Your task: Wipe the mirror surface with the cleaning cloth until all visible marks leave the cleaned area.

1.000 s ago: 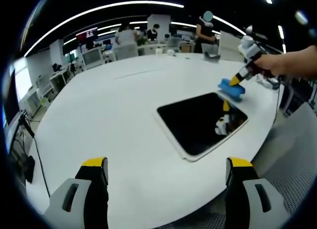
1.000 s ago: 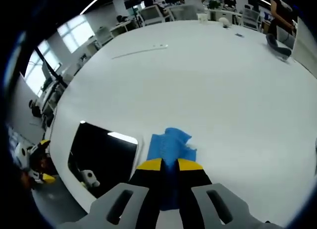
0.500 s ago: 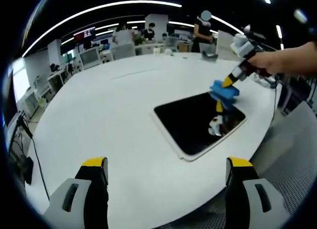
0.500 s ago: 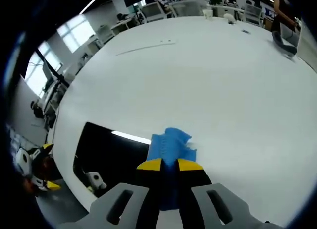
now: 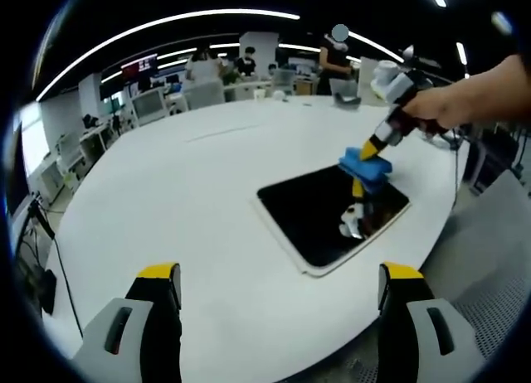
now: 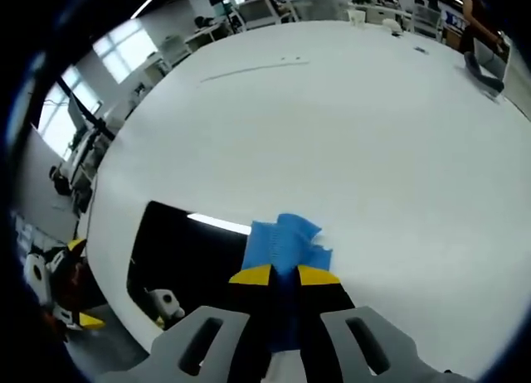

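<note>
Your right gripper is clamped on the blue cleaning cloth, which sits at the mirror's far edge, near the white worktop's edge. Press the cloth flat and sweep in overlapping passes. Your left gripper hangs spread apart, holding nothing.

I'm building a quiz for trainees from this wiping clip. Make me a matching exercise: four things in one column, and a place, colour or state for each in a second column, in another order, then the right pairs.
Column one:
1. mirror
2. cleaning cloth
3. left gripper
4. right gripper

Column two:
A. blue, crumpled, at the mirror's edge
B. jaws wide apart, holding nothing
C. dark, lying flat on the white table
D. jaws shut on the cloth

Pairs: 1-C, 2-A, 3-B, 4-D
</note>
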`<state>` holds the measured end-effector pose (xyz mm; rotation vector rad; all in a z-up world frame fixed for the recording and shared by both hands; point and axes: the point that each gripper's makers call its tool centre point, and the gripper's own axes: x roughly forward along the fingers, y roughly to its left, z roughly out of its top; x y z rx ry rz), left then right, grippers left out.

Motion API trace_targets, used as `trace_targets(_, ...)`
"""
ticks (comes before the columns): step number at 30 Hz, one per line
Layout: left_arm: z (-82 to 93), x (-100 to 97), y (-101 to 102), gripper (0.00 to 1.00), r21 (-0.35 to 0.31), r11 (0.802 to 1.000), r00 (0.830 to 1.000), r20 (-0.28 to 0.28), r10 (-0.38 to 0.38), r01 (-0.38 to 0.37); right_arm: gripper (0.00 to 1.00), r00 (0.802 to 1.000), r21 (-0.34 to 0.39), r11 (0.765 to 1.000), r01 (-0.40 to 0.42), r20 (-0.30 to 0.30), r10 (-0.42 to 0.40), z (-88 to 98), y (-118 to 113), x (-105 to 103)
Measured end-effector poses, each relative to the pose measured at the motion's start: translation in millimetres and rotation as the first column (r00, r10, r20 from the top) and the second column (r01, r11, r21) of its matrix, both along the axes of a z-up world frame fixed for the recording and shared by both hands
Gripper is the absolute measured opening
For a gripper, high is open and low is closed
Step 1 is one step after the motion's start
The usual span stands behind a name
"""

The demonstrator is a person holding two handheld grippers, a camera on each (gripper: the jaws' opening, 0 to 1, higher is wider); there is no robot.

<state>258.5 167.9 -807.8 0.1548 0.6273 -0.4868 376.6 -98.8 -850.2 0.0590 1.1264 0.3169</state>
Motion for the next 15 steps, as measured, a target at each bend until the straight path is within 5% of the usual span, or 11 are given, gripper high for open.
trace_targets(15, -9.1, -7.1, -7, 0.99, -0.014, 0.999, 0.998, -0.061, -0.035, 0.034, 0.04, 1.0, 0.019, 1.0, 0.018, -0.024, -0.017, -3.2, 20, -1)
